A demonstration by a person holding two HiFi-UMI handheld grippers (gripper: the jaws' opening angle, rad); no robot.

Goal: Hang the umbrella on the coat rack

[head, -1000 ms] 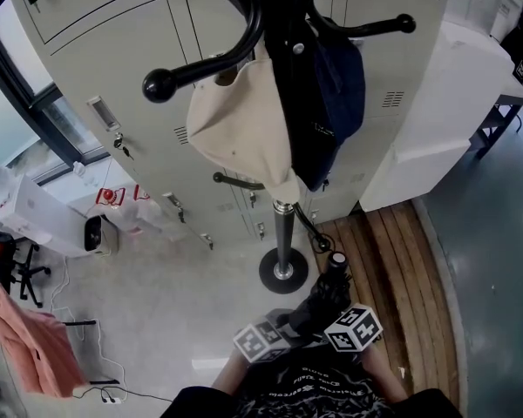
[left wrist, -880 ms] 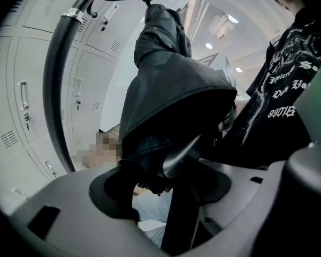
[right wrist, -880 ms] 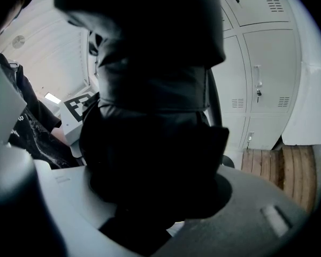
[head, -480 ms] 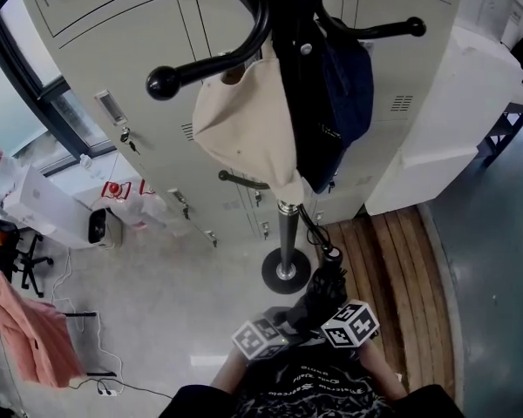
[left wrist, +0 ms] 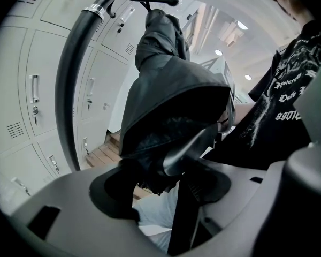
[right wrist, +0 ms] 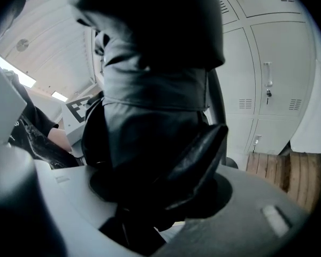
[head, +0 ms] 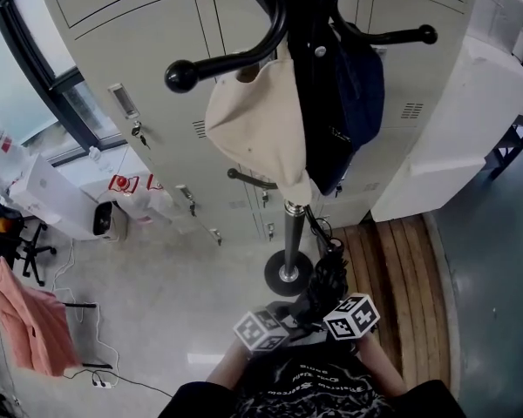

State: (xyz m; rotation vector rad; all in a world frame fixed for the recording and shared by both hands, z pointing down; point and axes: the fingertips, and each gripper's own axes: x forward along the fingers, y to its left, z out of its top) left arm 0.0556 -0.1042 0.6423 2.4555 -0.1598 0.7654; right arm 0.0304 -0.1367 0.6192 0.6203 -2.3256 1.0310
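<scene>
A folded black umbrella (head: 326,275) is held low in front of me, its end pointing toward the foot of the black coat rack (head: 293,230). My left gripper (head: 298,310) and right gripper (head: 331,293) are both shut on its bundled fabric, side by side. In the left gripper view the umbrella (left wrist: 171,90) fills the middle, with the rack's pole (left wrist: 77,79) to its left. The right gripper view shows the umbrella (right wrist: 155,100) packed between the jaws. A bare knobbed hook (head: 181,77) sticks out at upper left.
A cream bag (head: 257,120) and a dark blue bag (head: 353,90) hang on the rack. Grey lockers (head: 157,50) stand behind it, and a wooden slatted platform (head: 401,268) lies to the right. A pink cloth (head: 22,320) and cables (head: 96,368) lie at the left.
The head view has drifted, so the rack sits a little further right and lower. Both grippers and the umbrella stay near the rack's foot.
</scene>
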